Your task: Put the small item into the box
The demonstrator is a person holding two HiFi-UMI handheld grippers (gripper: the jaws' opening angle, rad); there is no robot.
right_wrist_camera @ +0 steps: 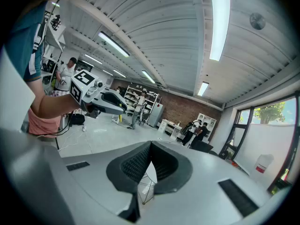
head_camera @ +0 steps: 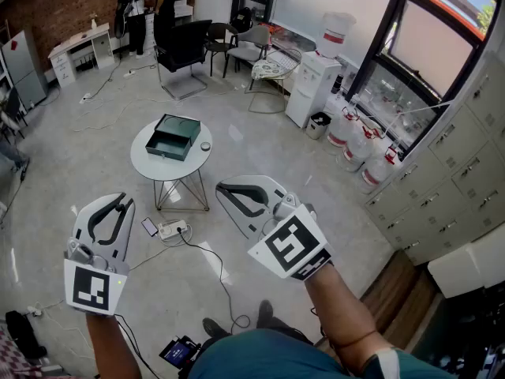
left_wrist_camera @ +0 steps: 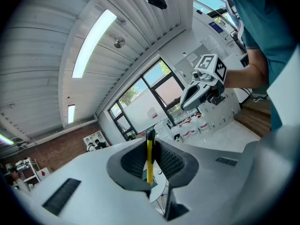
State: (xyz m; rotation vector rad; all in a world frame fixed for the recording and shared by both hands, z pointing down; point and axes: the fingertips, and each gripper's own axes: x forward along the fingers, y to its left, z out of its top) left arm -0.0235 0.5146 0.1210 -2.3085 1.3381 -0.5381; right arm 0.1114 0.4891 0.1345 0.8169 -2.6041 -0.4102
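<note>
Green box (head_camera: 165, 147) seemingly empty; yellow stick (left_wrist_camera: 149, 159) in left hand-held gripper (left_wrist_camera: 151, 142), right one (right_wrist_camera: 150, 146) closed.

1. Light grey shells on the left gripper (head_camera: 125, 200) and the right gripper (head_camera: 220, 186), with black ribbed inner faces.
2. Black-and-white square marker pattern on each cube (head_camera: 89, 287).
3. Yellow strip (left_wrist_camera: 149, 158) with a black tip, in the left gripper.
4. Dark green box (head_camera: 173, 136) on a white round tabletop (head_camera: 146, 164).
5. Pale grey floor (head_camera: 260, 148), red-brown brick wall (head_camera: 47, 6).
6. Teal shirt (head_camera: 260, 358).
</note>
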